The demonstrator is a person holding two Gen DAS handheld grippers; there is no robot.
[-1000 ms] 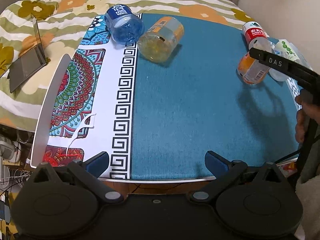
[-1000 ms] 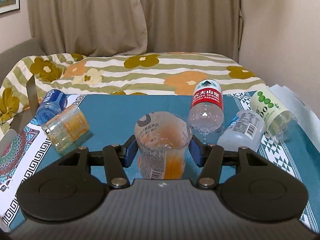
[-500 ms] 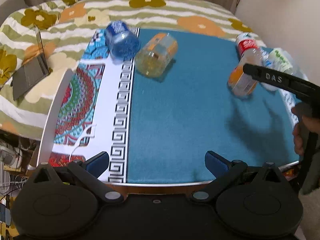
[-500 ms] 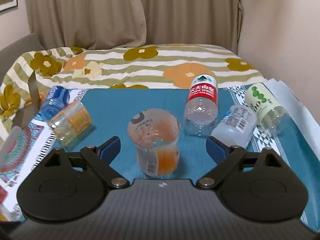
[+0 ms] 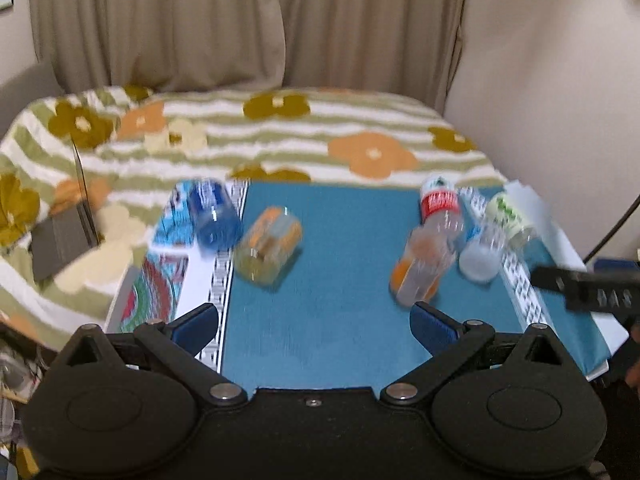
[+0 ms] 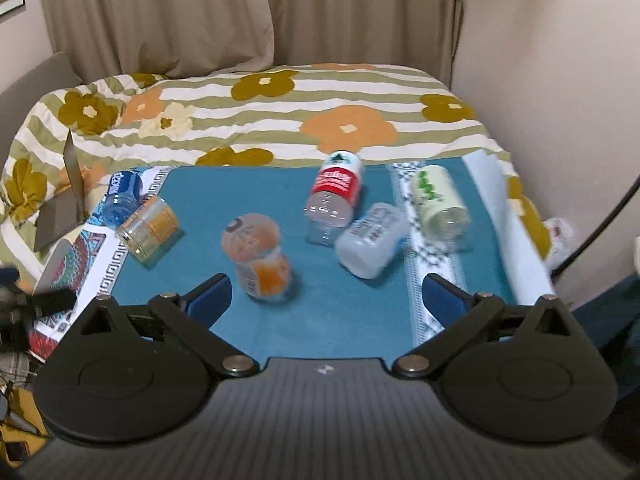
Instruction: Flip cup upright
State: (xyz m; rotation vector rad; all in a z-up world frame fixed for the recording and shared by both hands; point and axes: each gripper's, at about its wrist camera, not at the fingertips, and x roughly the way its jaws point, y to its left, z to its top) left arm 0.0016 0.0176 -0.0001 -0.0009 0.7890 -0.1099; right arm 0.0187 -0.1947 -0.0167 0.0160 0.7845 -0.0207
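A clear cup with an orange label (image 6: 258, 256) stands on end on the blue mat (image 6: 328, 320), apart from both grippers; it also shows in the left wrist view (image 5: 420, 272). My right gripper (image 6: 326, 300) is open and empty, pulled back near the mat's front edge, with the cup ahead of its left finger. My left gripper (image 5: 314, 328) is open and empty at the front of the mat. The right gripper's body shows at the right edge of the left wrist view (image 5: 592, 290).
Several cut bottles lie on their sides: an orange one (image 6: 148, 228) and a blue one (image 6: 120, 198) at the left, a red-labelled one (image 6: 334, 196), a clear one (image 6: 370, 240) and a green-dotted one (image 6: 438, 204) at the right. A flowered bedspread (image 6: 280, 112) lies behind the table.
My right gripper opened, let go of the orange-labelled cup and drew back from it. My left gripper tilted up, and its view now takes in the bed and curtain.
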